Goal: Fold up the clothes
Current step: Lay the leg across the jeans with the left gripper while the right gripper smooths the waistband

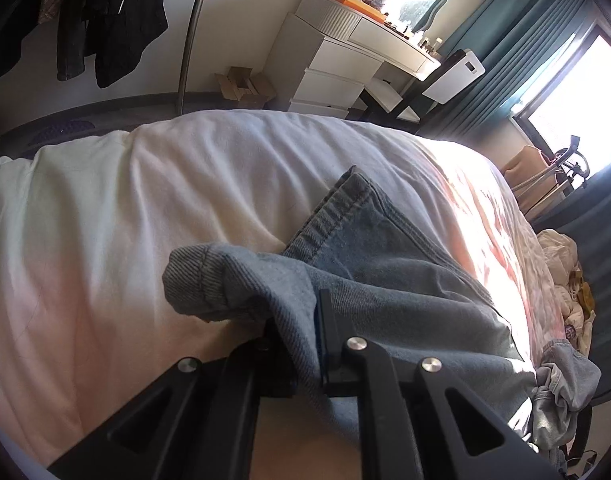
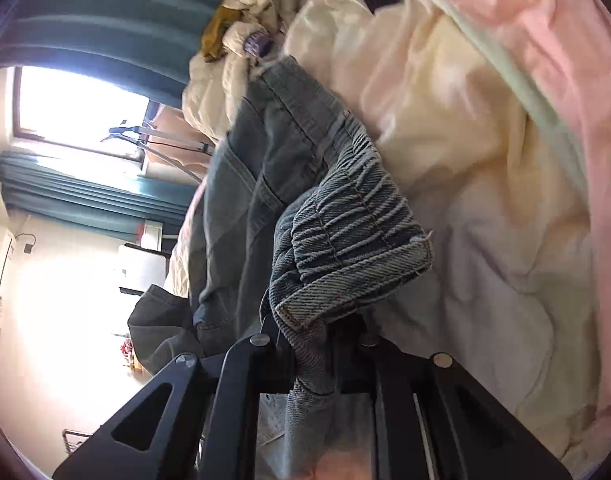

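- Bedroom setting: a bed (image 1: 105, 208) with a pale pink-and-cream quilt fills most of both views, with a white dresser (image 1: 337, 68) in the upper middle of the left wrist view and teal curtains (image 1: 517, 32) beside a bright window at upper right.
- Denim jeans (image 1: 385, 264) lie across the quilt from the centre of the left wrist view toward its lower right, one hemmed leg end flat on the bed.
- Left gripper (image 1: 301, 344), at lower centre of its view, has its fingers closed on a bunched leg end of the jeans; the cloth rises between the black fingers and curls over to the left. Pinching that end, I judge, lets the leg be carried over for a fold.
- Left gripper points forward and down at the quilt, close above it.
- Right gripper (image 2: 313, 344), at lower centre of its view, is clamped on the elastic, gathered waistband (image 2: 357, 232) of the jeans, which stands up from the fingers. Holding the waist probably keeps the far end steady while the legs are folded.
- Right wrist view is rolled on its side: the window sits at left, the quilt at right, so that hand is turned well over.
- Crumpled cream clothing (image 2: 257, 12) waits at the top of the right wrist view, just beyond the jeans.
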Available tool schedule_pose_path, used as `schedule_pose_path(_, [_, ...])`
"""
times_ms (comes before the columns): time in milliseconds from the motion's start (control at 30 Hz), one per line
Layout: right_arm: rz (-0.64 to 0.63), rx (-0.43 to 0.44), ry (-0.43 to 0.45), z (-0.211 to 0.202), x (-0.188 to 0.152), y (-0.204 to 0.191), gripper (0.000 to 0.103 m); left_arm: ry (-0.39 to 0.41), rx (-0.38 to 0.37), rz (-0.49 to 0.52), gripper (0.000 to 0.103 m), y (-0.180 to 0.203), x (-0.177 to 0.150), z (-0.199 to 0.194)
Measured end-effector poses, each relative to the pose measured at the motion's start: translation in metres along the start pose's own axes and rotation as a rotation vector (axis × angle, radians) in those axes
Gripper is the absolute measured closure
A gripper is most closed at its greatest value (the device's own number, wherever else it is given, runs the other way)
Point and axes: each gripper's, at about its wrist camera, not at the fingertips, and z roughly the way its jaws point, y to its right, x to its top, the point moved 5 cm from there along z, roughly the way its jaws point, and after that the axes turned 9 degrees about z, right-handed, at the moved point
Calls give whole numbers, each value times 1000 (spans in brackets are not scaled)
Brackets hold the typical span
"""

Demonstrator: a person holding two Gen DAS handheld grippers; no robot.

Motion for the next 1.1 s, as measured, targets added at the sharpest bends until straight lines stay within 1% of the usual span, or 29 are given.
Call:
schedule_pose_path(67, [-14,2,46,-13,4,-2,94,-3,-13,-4,96,-1,-3,-2])
schedule_pose_path(133, [11,-18,62,-21,7,5,94,0,-16,5,96,-1,-8,-3])
schedule_pose_path(200, [91,-77,26,-13,7,28,94,-4,-9,27,96,-2,-13,0])
schedule_pose_path(233, [150,-115,-2,-5,6,42,94,-10,-10,28,96,-3,-15,2])
schedule_pose_path(267, [181,-141,-20,0,5,51,94,-8,-13,27,96,-3,-16,2])
schedule_pose_path(367, [181,-183,-39,5,4,55,93,17,-16,34,96,-2,-19,-1])
schedule_pose_path(433, [134,-194,-28,3,2,46,90,29,-13,63,95,2,-20,-7])
schedule_pose_path(500, [74,-208,-9,-3,-2,34,87,38,-9,103,90,7,-21,-14])
schedule_pose_path(567, [25,-226,18,-10,-6,26,76,47,-23,132,85,11,-23,-26])
schedule_pose_path(600, [7,-230,35,-14,-8,22,59,54,-39,137,80,12,-24,-33])
schedule_pose_path(633, [-15,-234,63,-20,-9,17,41,62,-50,135,76,13,-26,-40])
schedule_pose_path(667, [-39,-240,100,-27,-10,12,34,72,-62,134,68,15,-27,-46])
schedule_pose_path(700, [-66,-244,140,-35,-11,6,25,82,-75,134,56,17,-28,-53])
schedule_pose_path(733, [-93,-245,180,-42,-11,-1,25,92,-87,133,50,19,-29,-60])
schedule_pose_path(767, [-118,-246,213,-47,-12,-7,25,94,-81,145,46,24,-29,-64])
schedule_pose_path(833, [-153,-233,248,-51,-13,-17,25,94,-63,171,46,35,-28,-72])
schedule_pose_path(900, [-191,-212,245,-49,-16,-28,25,95,-56,184,46,50,-24,-78])
schedule_pose_path(967, [-249,-206,234,-46,-22,-39,25,121,-64,180,46,65,-21,-85])
schedule_pose_path(1067, [-334,-197,223,-39,-35,-60,25,140,-63,121,46,82,-18,-91])
schedule_pose_path(1100, [-360,-192,217,-36,-40,-66,25,140,-55,117,46,87,-16,-91])
